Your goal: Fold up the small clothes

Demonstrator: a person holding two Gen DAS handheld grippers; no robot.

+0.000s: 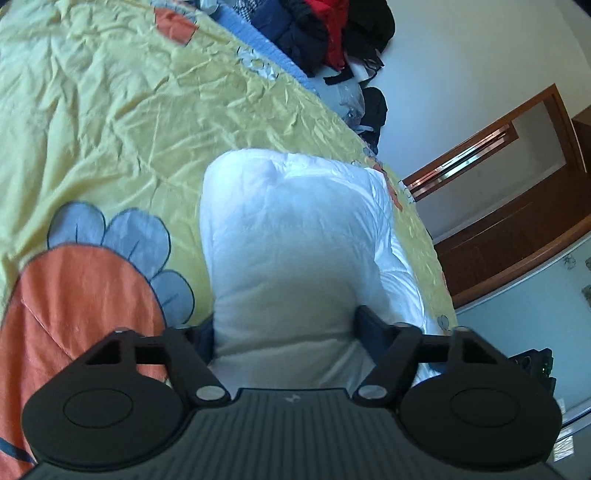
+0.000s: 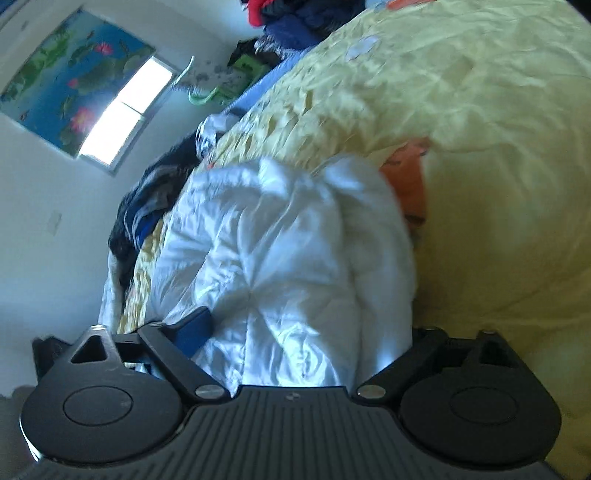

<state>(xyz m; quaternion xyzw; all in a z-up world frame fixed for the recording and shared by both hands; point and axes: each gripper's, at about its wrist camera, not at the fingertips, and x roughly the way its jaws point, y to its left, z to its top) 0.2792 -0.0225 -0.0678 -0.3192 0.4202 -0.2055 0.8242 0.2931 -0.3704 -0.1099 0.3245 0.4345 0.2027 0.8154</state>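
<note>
Left wrist view: the left hand-held gripper straddles the near end of the white padded garment, lying folded on the yellow bedspread; whether the pads press it, I cannot tell. Dark clothes pile sits well apart.

Right wrist view: the right hand-held gripper brackets the garment's bunched edge, probably to fold it over; grip likewise unclear. A clothes heap crowds the bed's edge.

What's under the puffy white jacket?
The white jacket lies on a yellow bedspread with flower prints. An orange patch peeks out beside it; what lies directly beneath is covered.
</note>
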